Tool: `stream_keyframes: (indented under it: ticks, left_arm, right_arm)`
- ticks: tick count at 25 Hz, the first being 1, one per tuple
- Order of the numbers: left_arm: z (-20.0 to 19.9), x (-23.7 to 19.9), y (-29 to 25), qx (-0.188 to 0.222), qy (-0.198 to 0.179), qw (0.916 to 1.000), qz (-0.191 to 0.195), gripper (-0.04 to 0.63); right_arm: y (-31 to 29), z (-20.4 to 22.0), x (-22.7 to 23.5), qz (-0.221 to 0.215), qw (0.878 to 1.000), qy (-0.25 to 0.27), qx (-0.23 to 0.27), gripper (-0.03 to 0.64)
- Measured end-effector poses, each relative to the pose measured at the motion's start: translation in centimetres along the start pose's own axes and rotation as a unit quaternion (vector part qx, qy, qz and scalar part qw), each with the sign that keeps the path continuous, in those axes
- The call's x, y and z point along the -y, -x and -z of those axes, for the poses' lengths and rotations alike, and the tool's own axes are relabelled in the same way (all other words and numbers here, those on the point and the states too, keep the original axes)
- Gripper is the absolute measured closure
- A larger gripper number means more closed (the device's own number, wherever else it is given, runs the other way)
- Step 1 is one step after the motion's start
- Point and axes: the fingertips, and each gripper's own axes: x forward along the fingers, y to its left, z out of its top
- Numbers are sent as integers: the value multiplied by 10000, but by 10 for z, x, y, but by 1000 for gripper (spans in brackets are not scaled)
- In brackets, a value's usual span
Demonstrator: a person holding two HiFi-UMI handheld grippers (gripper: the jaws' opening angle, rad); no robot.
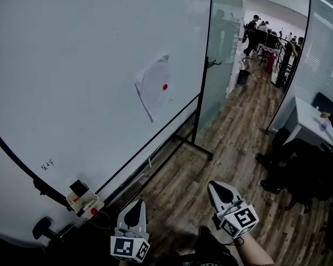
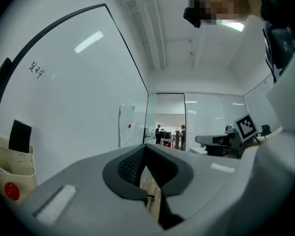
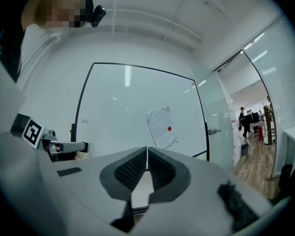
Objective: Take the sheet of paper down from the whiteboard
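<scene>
A white sheet of paper (image 1: 153,86) hangs crooked on the whiteboard (image 1: 72,82), pinned by a small red magnet (image 1: 165,86). The right gripper view shows the same sheet of paper (image 3: 162,127) and its red magnet (image 3: 169,129) straight ahead, some way off. In the left gripper view the paper (image 2: 125,125) is small and far along the board. My left gripper (image 1: 134,210) and right gripper (image 1: 218,191) are low in the head view, well short of the board, both shut with nothing between the jaws.
The whiteboard stands on a black wheeled frame (image 1: 180,140) over a wooden floor. A small holder (image 1: 82,197) with an eraser and a red magnet hangs on its lower edge. A glass partition (image 1: 222,54) is to the right, a white desk (image 1: 311,123) further right, people stand far down the corridor.
</scene>
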Motion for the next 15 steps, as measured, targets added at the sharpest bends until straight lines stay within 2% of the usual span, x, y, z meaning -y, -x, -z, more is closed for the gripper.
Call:
stream_keyframes:
  ticks: [4,9,15]
  left_arm:
    - [3,-2,-15,-37,-33,9997,-229,586]
    - [-2,-10,-43,-24,-177,9975,-680,586]
    - [-11,-10,-79,-65,-386,9938,-1043,586]
  right_arm:
    - [-21,6,24,-127,9999,-17,2,600]
    - [-63,5,50,-555,9984,-36,67,600]
    - [-108,2,87,-922,9955,-175,131,600]
